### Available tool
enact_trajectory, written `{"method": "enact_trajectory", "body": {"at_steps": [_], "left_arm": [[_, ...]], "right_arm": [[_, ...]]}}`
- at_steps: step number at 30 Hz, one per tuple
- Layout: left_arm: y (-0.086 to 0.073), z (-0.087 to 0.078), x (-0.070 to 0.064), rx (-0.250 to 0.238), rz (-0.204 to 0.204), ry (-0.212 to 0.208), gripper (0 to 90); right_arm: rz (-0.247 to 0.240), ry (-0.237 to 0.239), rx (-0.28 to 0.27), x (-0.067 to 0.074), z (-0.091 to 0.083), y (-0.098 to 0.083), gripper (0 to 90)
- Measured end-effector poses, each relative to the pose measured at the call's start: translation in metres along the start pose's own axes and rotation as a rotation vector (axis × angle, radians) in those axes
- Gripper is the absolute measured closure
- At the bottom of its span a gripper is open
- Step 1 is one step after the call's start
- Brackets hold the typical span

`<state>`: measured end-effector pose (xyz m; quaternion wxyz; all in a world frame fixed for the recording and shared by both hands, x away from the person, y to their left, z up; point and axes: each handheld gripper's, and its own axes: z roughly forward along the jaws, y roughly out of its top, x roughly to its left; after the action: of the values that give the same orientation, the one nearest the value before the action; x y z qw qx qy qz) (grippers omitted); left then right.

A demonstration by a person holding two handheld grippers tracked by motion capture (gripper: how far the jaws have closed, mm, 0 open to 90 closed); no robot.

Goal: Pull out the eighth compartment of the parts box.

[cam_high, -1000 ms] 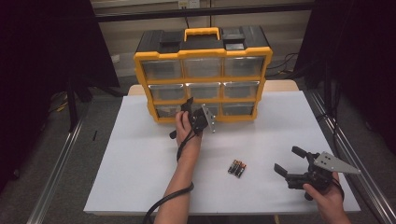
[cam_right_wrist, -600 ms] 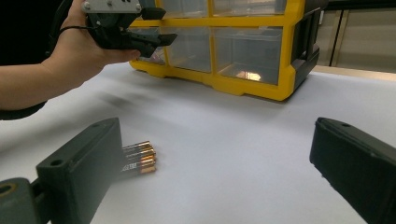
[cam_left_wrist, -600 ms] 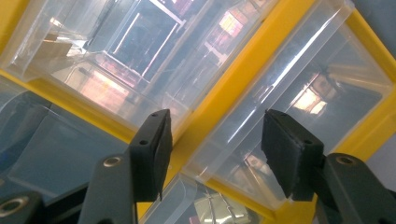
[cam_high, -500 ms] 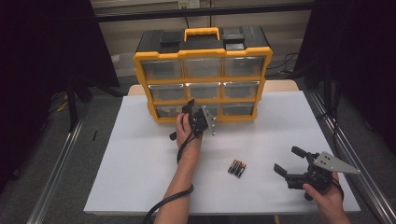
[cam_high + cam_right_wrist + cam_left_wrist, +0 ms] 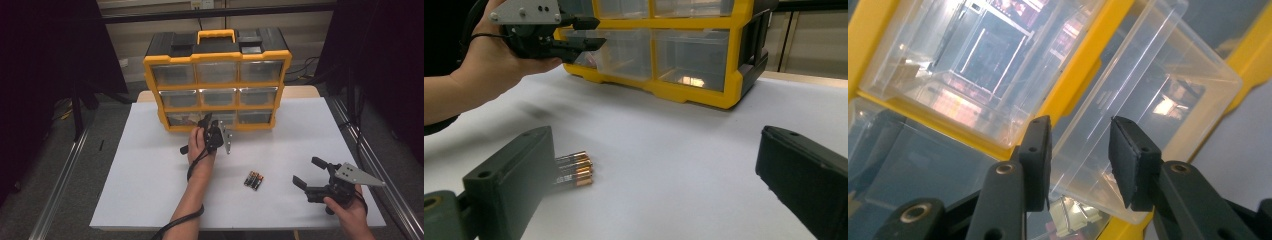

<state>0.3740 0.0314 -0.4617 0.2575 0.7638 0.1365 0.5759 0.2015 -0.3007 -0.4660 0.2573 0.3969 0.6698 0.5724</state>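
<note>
While the big yellow-framed organiser with clear plastic drawers stands where it stood, the left tool at its bottom row has just been narrowing its jaws; a clear drawer's lip lies between the pads, contact unclear, so a pull looks near. Right tool idles released on the white counter, with three small gold-tipped batteries just left of it. Drawer contents blur through the plastic.
</note>
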Motion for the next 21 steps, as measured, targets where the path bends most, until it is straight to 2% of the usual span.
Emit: {"method": "enact_trajectory", "body": {"at_steps": [5, 7, 8, 10, 12, 15, 18, 19, 20, 21], "left_arm": [[-0.001, -0.006, -0.001, -0.004, 0.003, 0.009, 62.4], [-0.001, -0.008, -0.001, -0.009, 0.001, 0.008, 62.4], [-0.001, -0.009, 0.000, -0.012, 0.013, -0.003, 62.4], [-0.002, -0.011, -0.001, -0.014, 0.000, 0.005, 62.5], [-0.002, -0.014, -0.001, -0.012, 0.010, -0.005, 62.5], [-0.002, -0.016, -0.002, -0.021, -0.002, 0.002, 62.5], [-0.003, -0.019, -0.002, -0.019, 0.007, -0.009, 62.5], [-0.003, -0.020, -0.003, -0.021, -0.003, -0.006, 62.6], [-0.003, -0.021, -0.003, -0.014, 0.001, 0.001, 62.5], [-0.003, -0.021, -0.002, -0.027, 0.015, -0.003, 62.5]], "right_arm": [[-0.002, 0.000, 0.000, 0.000, 0.000, 0.000, 2.2], [-0.002, 0.002, -0.001, 0.000, 0.000, 0.000, 2.2], [-0.001, 0.001, -0.001, 0.000, -0.001, 0.000, 2.2], [0.004, -0.002, -0.003, 0.000, 0.000, 0.000, 2.2], [0.003, -0.003, -0.003, 0.000, 0.000, 0.000, 2.2], [-0.005, -0.002, -0.001, -0.001, 0.000, 0.000, 2.2], [0.001, -0.001, -0.002, 0.000, 0.000, 0.000, 2.2], [0.001, -0.002, -0.003, 0.000, 0.000, 0.000, 2.2], [0.001, -0.002, -0.003, 0.000, 0.000, 0.000, 2.2], [0.004, -0.002, -0.002, 0.000, 0.000, 0.000, 2.2]]}}
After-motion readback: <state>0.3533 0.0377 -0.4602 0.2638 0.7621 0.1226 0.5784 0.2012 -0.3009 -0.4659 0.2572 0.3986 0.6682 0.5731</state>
